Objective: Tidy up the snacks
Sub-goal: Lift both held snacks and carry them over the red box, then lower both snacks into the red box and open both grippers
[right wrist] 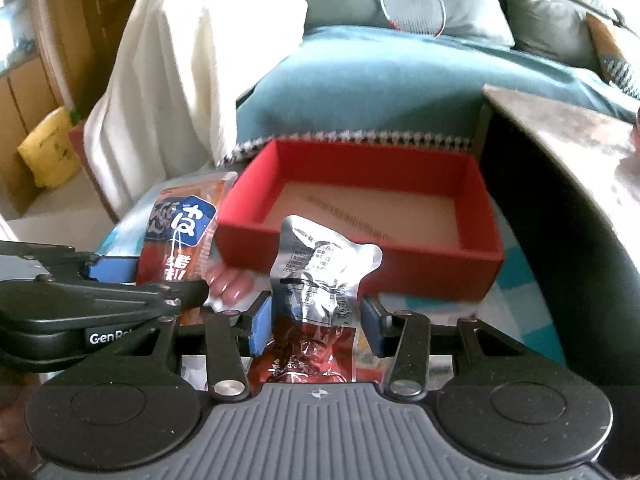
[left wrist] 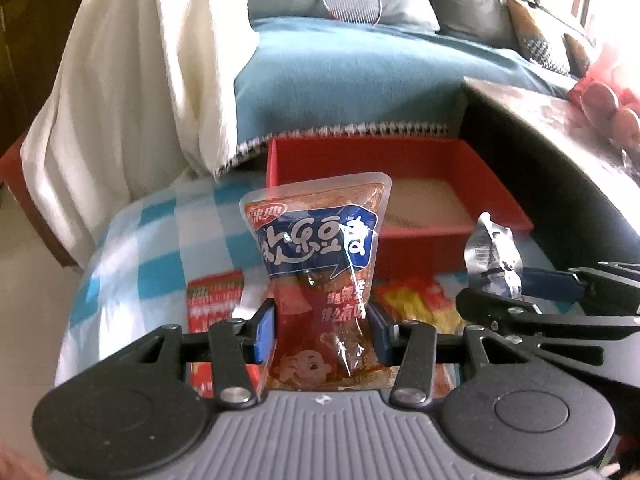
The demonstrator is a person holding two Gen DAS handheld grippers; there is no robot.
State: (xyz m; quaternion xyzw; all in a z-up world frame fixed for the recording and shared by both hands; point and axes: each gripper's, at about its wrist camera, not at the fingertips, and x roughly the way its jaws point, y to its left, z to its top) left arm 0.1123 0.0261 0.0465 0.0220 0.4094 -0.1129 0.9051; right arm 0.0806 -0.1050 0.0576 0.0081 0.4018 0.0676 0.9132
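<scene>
- The left gripper (left wrist: pixel 323 330), low in the middle of the left wrist view, has its blue pads closed against the lower part of a clear spicy snack pouch (left wrist: pixel 316 264) with a blue label; the pouch stands upright out of the jaws.
- The right gripper (right wrist: pixel 316 328), in the same spot of the right wrist view, pinches a crumpled silver-and-red foil packet (right wrist: pixel 320 280) near its middle, the silver back rising above the pads.
- Each gripper shows at the edge of the other's view, so the two sit close side by side.
- Beyond both, toward the centre of each frame, sits an open red box (right wrist: pixel 480 256) on a blue-and-white checked cloth (left wrist: pixel 132 248); its pale floor looks bare where visible.
- More packets (left wrist: pixel 216 300) lie on the cloth under the grippers.
- Handling, as a judgement: both packs look light, soft and slick, so they bend and may slide. A hold across the filled body seems safer than on the thin sealed edge. Squeezing hard could crush the contents.
- Hard to make out: the near wall hides the box's front floor; the pouch bottoms are cut off behind the gripper bodies; the loose packets are blurred and their count is unclear; a pink shape (right wrist: pixel 228 286) beside the right gripper cannot be identified.
</scene>
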